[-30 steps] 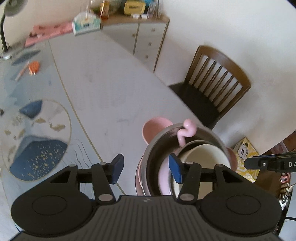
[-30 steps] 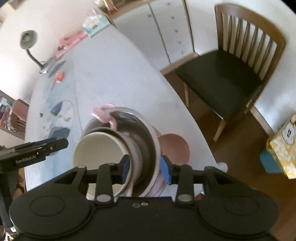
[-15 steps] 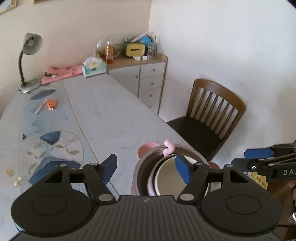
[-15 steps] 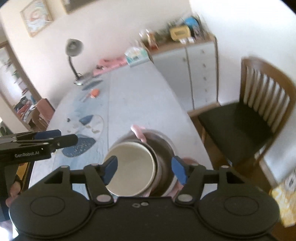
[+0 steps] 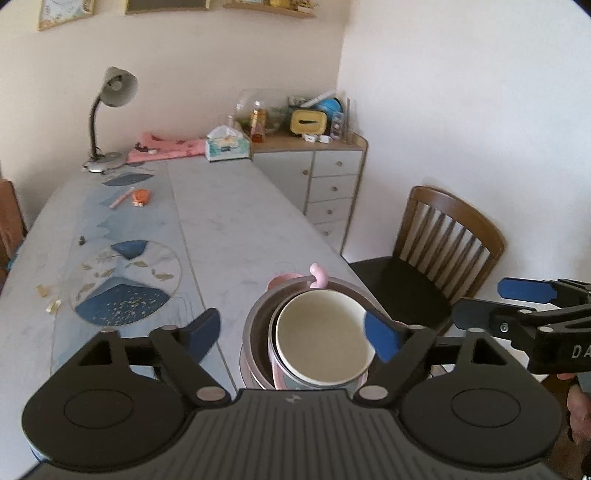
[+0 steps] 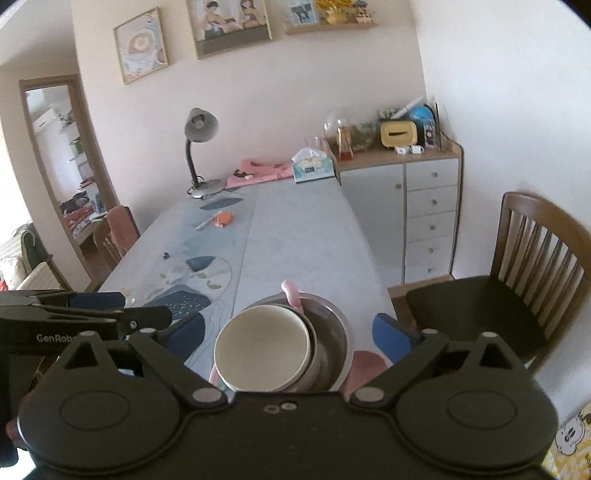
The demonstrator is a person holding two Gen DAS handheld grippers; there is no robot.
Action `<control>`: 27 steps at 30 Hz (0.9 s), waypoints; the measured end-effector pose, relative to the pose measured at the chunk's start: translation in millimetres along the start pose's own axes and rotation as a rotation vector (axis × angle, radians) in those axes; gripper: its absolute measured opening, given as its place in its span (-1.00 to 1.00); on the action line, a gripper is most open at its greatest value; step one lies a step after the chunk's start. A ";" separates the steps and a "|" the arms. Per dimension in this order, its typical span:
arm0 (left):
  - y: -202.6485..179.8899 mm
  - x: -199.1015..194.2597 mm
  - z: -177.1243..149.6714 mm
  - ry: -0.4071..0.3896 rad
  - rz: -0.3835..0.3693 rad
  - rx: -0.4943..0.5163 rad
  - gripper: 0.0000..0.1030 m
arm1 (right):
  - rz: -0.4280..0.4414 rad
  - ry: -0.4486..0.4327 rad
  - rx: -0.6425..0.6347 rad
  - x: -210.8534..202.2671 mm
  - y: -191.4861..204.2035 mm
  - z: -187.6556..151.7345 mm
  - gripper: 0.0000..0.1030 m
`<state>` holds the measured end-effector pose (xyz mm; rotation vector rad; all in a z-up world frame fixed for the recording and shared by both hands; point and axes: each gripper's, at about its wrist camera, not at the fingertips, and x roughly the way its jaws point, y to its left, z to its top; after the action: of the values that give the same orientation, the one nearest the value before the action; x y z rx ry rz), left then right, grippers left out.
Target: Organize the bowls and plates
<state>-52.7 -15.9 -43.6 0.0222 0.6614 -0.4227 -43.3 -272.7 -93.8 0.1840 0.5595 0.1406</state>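
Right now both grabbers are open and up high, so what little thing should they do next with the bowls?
Probably nothing more than drawing back. The cream bowl already sits nested inside the metal bowl on the table, stacked with pink dishes. The left gripper and right gripper are both open, holding nothing. No other loose plate or bowl shows, so the stack looks finished.

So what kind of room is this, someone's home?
Most likely a home dining room: a long table with a wooden chair beside it, a chest of drawers cluttered with household bits, and framed pictures on the wall.
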 end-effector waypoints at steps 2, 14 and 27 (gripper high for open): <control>-5.2 -9.4 -6.3 -0.018 0.017 -0.016 1.00 | 0.015 -0.002 0.003 -5.7 -2.1 -3.8 0.98; -21.0 -40.3 -36.3 -0.030 0.092 -0.104 1.00 | 0.035 0.004 0.003 -32.2 -1.4 -25.2 1.00; -29.1 -58.2 -51.1 -0.017 0.158 -0.146 1.00 | 0.028 0.002 0.008 -43.7 2.4 -32.6 1.00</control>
<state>-135.3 -13.0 -45.9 -0.0674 0.6672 -0.2219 -97.7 -274.0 -97.9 0.1993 0.5600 0.1656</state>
